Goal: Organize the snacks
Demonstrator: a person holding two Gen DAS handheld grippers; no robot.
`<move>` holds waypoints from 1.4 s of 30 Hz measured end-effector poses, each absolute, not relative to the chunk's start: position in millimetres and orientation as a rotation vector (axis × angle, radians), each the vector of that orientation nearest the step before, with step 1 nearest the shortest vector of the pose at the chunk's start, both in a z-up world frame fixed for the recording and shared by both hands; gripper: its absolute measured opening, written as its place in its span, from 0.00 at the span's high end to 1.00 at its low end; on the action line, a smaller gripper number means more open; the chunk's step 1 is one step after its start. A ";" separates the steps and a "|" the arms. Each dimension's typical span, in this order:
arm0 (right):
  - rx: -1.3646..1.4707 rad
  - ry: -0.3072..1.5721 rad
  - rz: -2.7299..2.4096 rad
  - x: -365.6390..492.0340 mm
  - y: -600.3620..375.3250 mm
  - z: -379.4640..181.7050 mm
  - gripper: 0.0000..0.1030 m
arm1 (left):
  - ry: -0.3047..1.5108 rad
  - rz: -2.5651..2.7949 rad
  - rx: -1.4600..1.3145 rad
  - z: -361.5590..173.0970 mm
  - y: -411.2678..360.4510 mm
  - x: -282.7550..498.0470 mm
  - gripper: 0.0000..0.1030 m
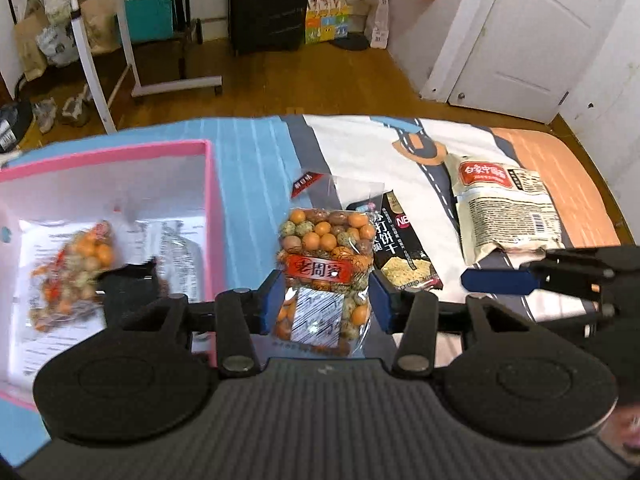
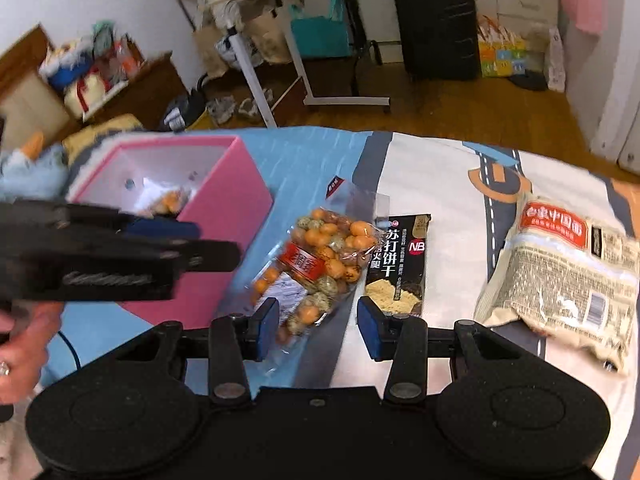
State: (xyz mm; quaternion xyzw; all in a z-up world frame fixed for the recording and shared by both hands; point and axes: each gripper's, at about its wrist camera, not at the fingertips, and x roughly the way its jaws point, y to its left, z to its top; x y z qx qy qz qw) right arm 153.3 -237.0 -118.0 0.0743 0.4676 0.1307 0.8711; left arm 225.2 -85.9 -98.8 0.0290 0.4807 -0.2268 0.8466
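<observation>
A clear bag of orange and green coated nuts [image 1: 326, 276] lies on the printed cloth, also in the right wrist view [image 2: 320, 268]. My left gripper [image 1: 326, 304] is open, its blue pads on either side of the bag's lower half, apart from it. My right gripper [image 2: 316, 328] is open just above the bag's near end. A black soda-cracker pack [image 1: 400, 248] [image 2: 400, 264] lies right of the bag. A beige noodle bag [image 1: 504, 208] [image 2: 560, 272] lies further right. A pink box [image 1: 120, 156] [image 2: 236, 208] at left holds another nut bag [image 1: 72, 272].
The right gripper's blue finger [image 1: 500, 280] shows at the left view's right edge. The left gripper [image 2: 120, 252] and a hand [image 2: 24, 344] cross the right view's left side. Beyond the cloth's far edge are wooden floor [image 1: 320, 80], a white stand [image 1: 132, 60] and a black suitcase [image 2: 436, 24].
</observation>
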 end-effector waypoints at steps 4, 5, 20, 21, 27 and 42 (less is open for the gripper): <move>0.105 1.009 0.313 170.5 -222.9 -140.1 0.53 | 1.038 -0.461 0.084 -122.8 -98.5 246.0 0.63; 0.089 1.028 0.306 175.6 -219.4 -145.4 0.54 | 1.051 -0.452 0.087 -127.8 -101.6 251.2 0.64; 0.194 1.199 0.310 203.8 -207.3 -190.1 0.53 | 1.123 -0.410 0.102 -164.1 -126.2 295.1 0.52; 0.208 1.199 0.319 204.9 -207.1 -190.7 0.52 | 1.133 -0.417 0.097 -164.7 -126.6 297.1 0.51; 0.230 1.185 0.326 207.6 -213.5 -186.0 0.72 | 1.204 -0.451 0.071 -177.9 -129.3 295.0 0.35; 0.164 1.124 0.342 197.6 -240.5 -171.9 0.54 | 1.241 -0.517 -0.143 -183.1 -126.1 287.2 0.32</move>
